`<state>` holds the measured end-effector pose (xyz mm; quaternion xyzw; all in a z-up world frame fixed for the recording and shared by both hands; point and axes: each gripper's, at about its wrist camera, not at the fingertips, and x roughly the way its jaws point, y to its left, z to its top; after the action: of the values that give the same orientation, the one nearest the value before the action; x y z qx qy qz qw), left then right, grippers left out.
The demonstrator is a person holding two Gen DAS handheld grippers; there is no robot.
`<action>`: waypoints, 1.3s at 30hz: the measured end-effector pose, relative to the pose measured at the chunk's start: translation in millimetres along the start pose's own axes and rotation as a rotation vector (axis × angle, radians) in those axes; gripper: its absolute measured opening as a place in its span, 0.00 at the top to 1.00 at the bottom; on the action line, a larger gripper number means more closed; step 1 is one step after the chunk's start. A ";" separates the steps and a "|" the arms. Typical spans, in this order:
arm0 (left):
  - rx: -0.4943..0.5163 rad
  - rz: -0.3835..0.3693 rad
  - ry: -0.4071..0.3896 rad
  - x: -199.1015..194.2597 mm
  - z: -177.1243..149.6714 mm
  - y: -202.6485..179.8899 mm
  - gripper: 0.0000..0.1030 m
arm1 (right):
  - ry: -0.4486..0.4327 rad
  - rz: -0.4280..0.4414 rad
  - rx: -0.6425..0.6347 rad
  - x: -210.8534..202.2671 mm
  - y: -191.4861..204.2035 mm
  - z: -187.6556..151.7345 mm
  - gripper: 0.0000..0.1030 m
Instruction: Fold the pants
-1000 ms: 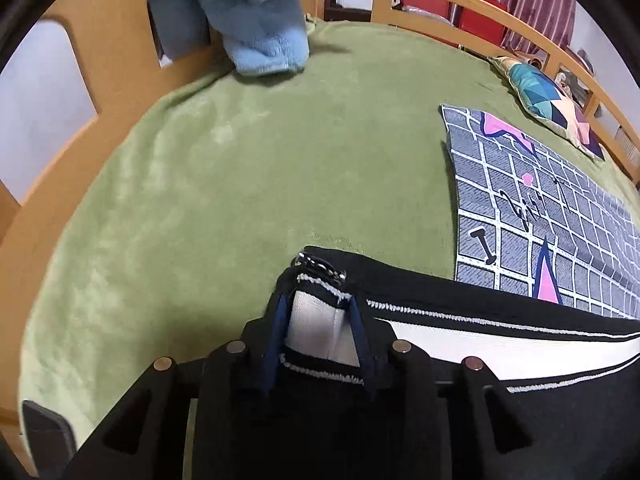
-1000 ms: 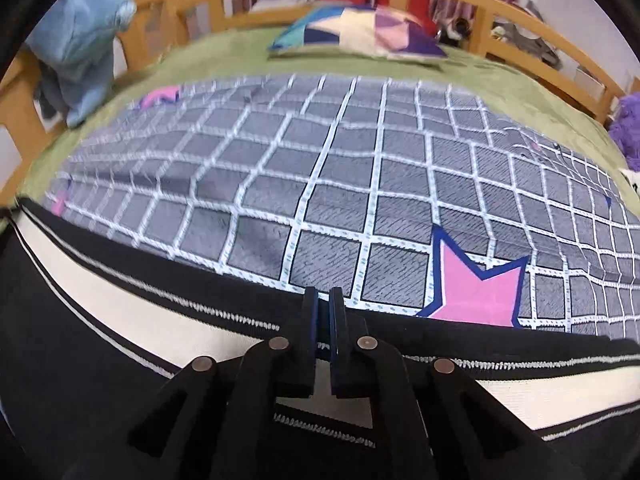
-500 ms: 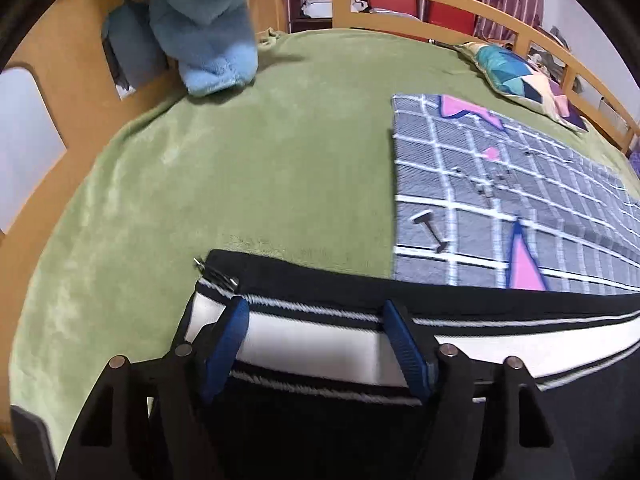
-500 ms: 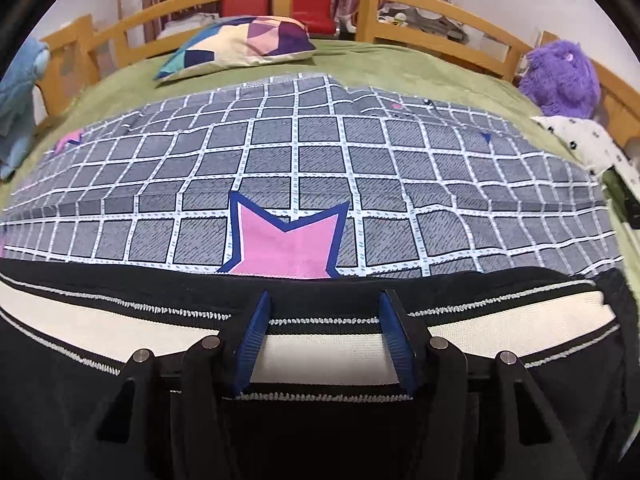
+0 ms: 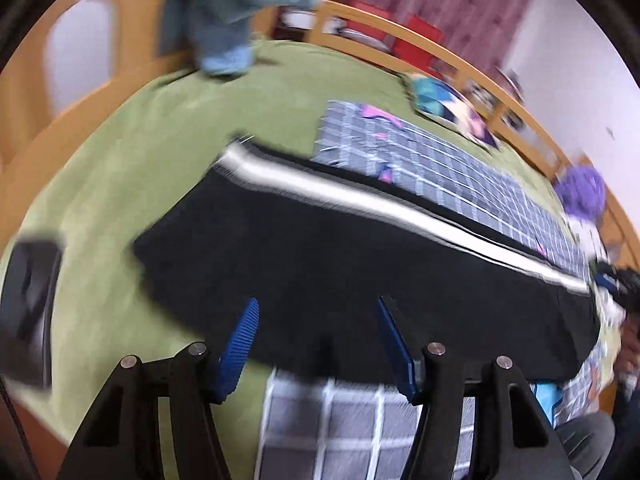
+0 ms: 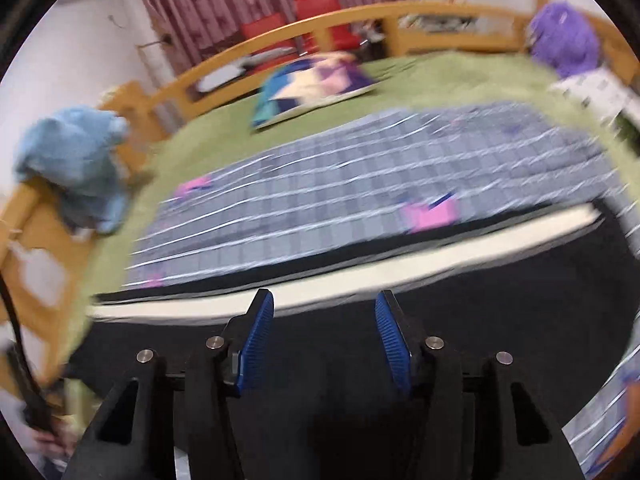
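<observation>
Black pants (image 5: pixel 340 256) with a white side stripe (image 5: pixel 360 196) lie folded lengthwise on the bed, spread out long. They also show in the right wrist view (image 6: pixel 440 328), with the white stripe (image 6: pixel 360 272) along their far edge. My left gripper (image 5: pixel 316 320) is open and empty, raised over the near edge of the pants. My right gripper (image 6: pixel 324 320) is open and empty, raised over the black cloth. Both views are motion-blurred.
A grey checked blanket with pink stars (image 6: pixel 360 176) lies on the green bedcover (image 5: pixel 160 152) behind the pants. A blue plush (image 6: pixel 76 164), a colourful pillow (image 6: pixel 316 84), a purple plush (image 6: pixel 564 40) and the wooden bed rail (image 6: pixel 320 24) surround them.
Both grippers opened and let go of the striped pants edge, then drew back and up. The pants now lie flat farther from both cameras.
</observation>
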<state>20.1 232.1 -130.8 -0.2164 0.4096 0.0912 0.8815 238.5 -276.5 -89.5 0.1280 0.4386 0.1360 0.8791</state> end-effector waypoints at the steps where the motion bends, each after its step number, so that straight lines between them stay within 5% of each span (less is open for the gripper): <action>1: -0.053 -0.014 -0.002 -3.4 -7.8 11.3 0.49 | 0.001 0.022 -0.010 -6.0 14.0 -7.9 0.49; 8: -0.285 -0.082 -0.006 0.4 -23.4 72.0 0.49 | 0.012 -0.017 -0.111 -18.7 64.1 -45.4 0.49; 13: -0.337 -0.063 -0.006 29.9 -14.3 80.9 0.49 | 0.067 -0.103 -0.132 -15.4 62.1 -60.5 0.49; 19: -0.471 -0.081 -0.051 56.0 2.4 102.7 0.50 | 0.085 -0.096 -0.044 -17.5 35.7 -59.0 0.49; 21: -0.544 -0.068 -0.061 56.8 7.9 113.6 0.69 | 0.107 -0.076 0.005 -14.5 25.1 -58.4 0.49; 24: -0.587 -0.131 -0.064 48.9 17.6 117.8 0.81 | 0.114 -0.049 0.053 -14.2 16.7 -59.3 0.49; 31: -0.153 0.071 -0.163 -8.2 58.4 4.0 0.86 | 0.054 -0.019 0.021 -33.9 24.0 -62.4 0.49; 39: 0.324 -0.026 -0.145 -18.3 54.5 -215.8 0.88 | -0.025 -0.043 0.076 -64.8 -0.9 -66.7 0.49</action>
<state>118.4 65.3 -19.5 -0.0695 0.3516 0.0281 0.9331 147.3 -293.1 -80.9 0.1534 0.4349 0.0989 0.8818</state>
